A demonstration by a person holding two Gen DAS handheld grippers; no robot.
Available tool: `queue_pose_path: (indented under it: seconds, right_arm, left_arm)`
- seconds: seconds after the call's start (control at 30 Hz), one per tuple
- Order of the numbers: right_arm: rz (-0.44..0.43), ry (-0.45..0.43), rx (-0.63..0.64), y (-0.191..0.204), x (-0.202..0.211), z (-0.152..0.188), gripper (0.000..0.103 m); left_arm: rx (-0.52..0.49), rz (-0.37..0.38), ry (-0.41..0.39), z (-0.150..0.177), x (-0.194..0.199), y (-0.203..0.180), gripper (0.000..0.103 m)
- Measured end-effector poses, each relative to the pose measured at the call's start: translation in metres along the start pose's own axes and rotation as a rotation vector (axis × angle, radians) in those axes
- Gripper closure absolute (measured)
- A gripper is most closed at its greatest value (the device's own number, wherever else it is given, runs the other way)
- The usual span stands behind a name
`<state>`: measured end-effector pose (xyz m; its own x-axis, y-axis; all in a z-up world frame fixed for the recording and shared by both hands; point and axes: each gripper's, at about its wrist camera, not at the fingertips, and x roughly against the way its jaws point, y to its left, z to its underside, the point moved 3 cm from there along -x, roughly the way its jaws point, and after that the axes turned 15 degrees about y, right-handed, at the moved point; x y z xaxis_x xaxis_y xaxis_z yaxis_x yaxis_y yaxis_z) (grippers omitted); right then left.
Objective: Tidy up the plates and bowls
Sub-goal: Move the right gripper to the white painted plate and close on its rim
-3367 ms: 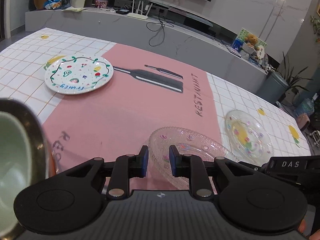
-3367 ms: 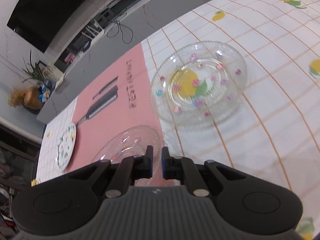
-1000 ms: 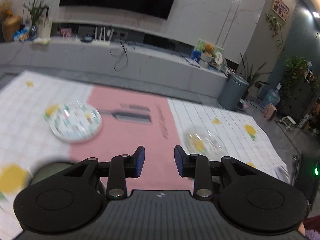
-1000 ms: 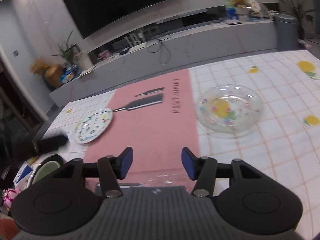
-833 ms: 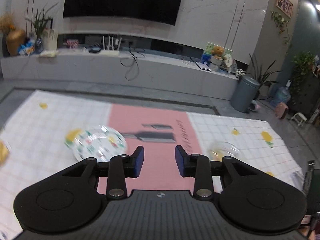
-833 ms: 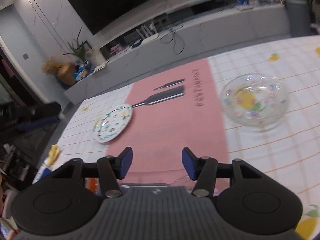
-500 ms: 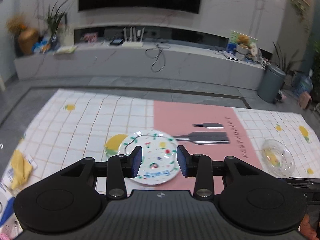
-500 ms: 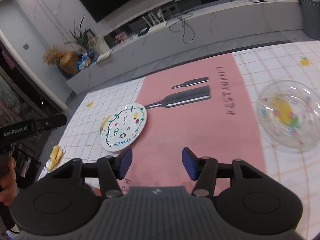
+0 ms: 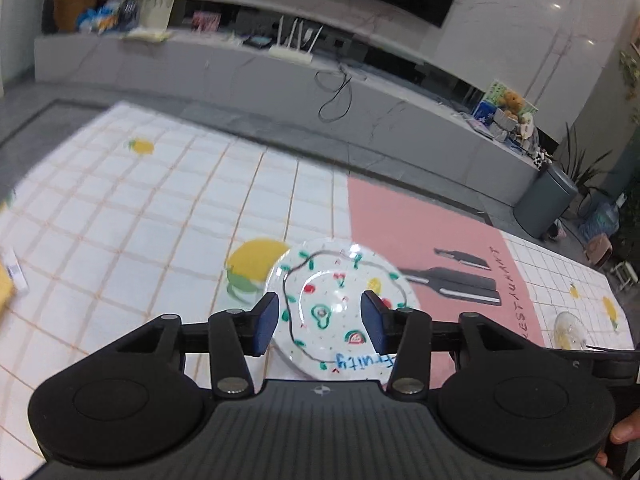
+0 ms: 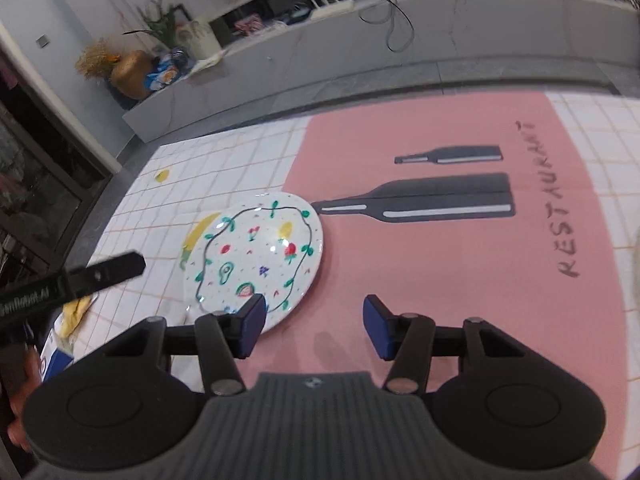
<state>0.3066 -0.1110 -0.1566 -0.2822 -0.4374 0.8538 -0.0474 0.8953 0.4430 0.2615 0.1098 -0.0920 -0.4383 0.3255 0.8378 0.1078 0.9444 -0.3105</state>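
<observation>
A white plate [image 9: 340, 304] painted with fruit and the word "fruity" lies on the tablecloth where white grid meets pink. My left gripper [image 9: 320, 326] hovers over its near side, jaws opening, nothing pressed between the pads. In the right wrist view the same plate [image 10: 256, 256] lies left of centre. My right gripper [image 10: 312, 328] stands open above the pink cloth just right of the plate's near rim, its left fingertip [image 10: 252, 320] overlapping the rim in the picture. A clear glass dish [image 9: 570, 330] with coloured dots sits far right. The left gripper's finger [image 10: 104, 274] shows at the left.
The tablecloth [image 10: 460, 280] bears a pink panel with two black bottle shapes [image 10: 416, 204] and the word RESTAURANT. A yellow cloth [image 10: 76, 308] and a blue-white box [image 10: 56, 356] lie at the table's left edge. A grey TV bench runs behind the table.
Both grippers have swung left and come down toward the fruit plate, which now looms larger in both views. The left jaws have spread wider. The glass dish has slid to the right edge.
</observation>
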Motion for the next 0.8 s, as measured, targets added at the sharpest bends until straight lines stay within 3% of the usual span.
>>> queue_pose_path:
  seconds: [0.2, 0.4, 0.5, 0.53, 0.8]
  right_arm:
    - [-0.003, 0.006, -0.046, -0.003, -0.025, -0.013, 0.054]
    - [-0.015, -0.013, -0.078, -0.004, -0.037, -0.023, 0.057]
    - [-0.021, -0.038, -0.075, -0.004, -0.039, -0.027, 0.058]
    - [-0.026, -0.043, -0.079, -0.005, -0.04, -0.028, 0.06]
    - [-0.1, -0.047, -0.118, -0.008, -0.048, -0.026, 0.088]
  left_arm:
    - [-0.002, -0.047, 0.003, 0.007, -0.025, 0.007, 0.05]
    - [0.125, 0.029, -0.013, -0.002, -0.036, 0.028, 0.053]
    - [0.148, 0.015, 0.006, -0.004, -0.046, 0.034, 0.057]
    - [0.158, 0.013, 0.016, -0.003, -0.051, 0.036, 0.064]
    - [0.179, 0.013, 0.012, -0.004, -0.055, 0.036, 0.079]
